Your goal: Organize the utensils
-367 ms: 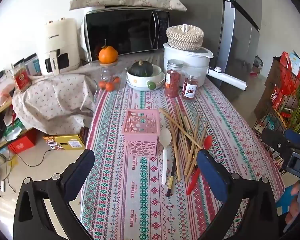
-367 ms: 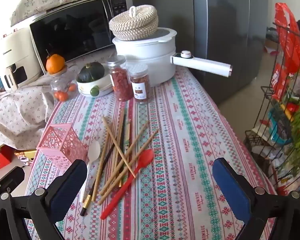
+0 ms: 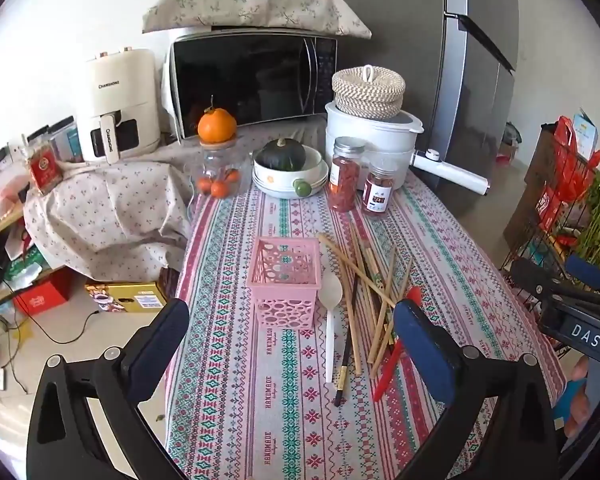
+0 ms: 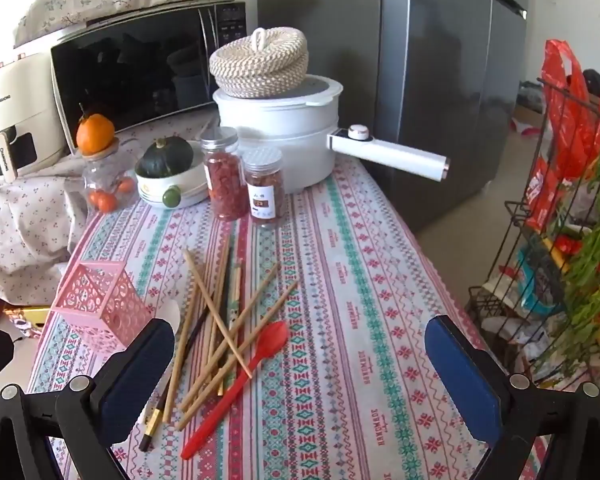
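A pink perforated basket (image 3: pixel 286 280) (image 4: pixel 100 304) stands upright on the patterned tablecloth. To its right lie a white spoon (image 3: pixel 331 312), several wooden chopsticks (image 3: pixel 370 280) (image 4: pixel 220 312), a dark chopstick (image 3: pixel 346 356) and a red spoon (image 4: pixel 240 384) (image 3: pixel 388 368) in a loose crossed pile. My left gripper (image 3: pixel 292 344) hovers open in front of the basket and the pile, nothing between its pads. My right gripper (image 4: pixel 300 356) hangs open over the pile's near end, holding nothing.
At the table's back stand two spice jars (image 3: pixel 344 174), a bowl with a dark squash (image 3: pixel 288 168), a glass jar topped by an orange (image 3: pixel 218 160), a white pot (image 3: pixel 374 140), a microwave (image 3: pixel 252 80). A wire rack (image 4: pixel 560 240) stands right of the table.
Both grippers have drifted slightly forward over the table; the utensils and the basket lie as before.
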Demonstrator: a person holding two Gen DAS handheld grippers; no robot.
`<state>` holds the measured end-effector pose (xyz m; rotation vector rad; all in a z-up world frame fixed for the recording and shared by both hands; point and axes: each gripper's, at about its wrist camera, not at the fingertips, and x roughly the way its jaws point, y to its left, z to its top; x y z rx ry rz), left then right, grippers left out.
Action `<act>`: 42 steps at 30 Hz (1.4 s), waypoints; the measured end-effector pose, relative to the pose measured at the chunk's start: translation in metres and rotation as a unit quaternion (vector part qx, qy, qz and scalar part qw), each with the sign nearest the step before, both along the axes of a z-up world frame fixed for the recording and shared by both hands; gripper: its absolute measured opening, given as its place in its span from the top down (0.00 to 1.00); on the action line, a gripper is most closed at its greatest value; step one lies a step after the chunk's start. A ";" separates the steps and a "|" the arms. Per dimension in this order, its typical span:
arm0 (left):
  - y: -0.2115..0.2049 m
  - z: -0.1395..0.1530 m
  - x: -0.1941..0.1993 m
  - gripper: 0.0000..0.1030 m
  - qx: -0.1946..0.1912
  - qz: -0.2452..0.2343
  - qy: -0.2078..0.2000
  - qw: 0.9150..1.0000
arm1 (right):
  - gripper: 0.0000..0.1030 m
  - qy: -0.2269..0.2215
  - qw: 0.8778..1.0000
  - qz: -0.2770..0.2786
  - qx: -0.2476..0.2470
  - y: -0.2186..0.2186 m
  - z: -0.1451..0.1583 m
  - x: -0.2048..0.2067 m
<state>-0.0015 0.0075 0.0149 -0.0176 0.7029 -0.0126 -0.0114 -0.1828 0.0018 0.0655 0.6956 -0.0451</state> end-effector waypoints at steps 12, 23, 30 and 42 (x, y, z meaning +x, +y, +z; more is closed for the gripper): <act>-0.003 -0.003 -0.003 0.00 0.001 0.000 -0.001 1.000 | 0.00 -0.011 1.000 0.003 0.008 0.002 0.001 -0.005; -0.004 -0.007 -0.004 0.00 -0.003 -0.003 0.000 1.000 | 0.00 -0.015 1.000 0.000 0.005 0.007 0.002 -0.006; -0.005 -0.007 -0.003 0.00 -0.005 -0.003 0.002 1.000 | 0.00 -0.014 1.000 0.002 0.003 0.008 0.001 -0.006; -0.009 -0.008 -0.002 0.00 -0.006 -0.006 0.002 1.000 | 0.00 -0.012 1.000 0.004 0.004 0.009 -0.001 -0.006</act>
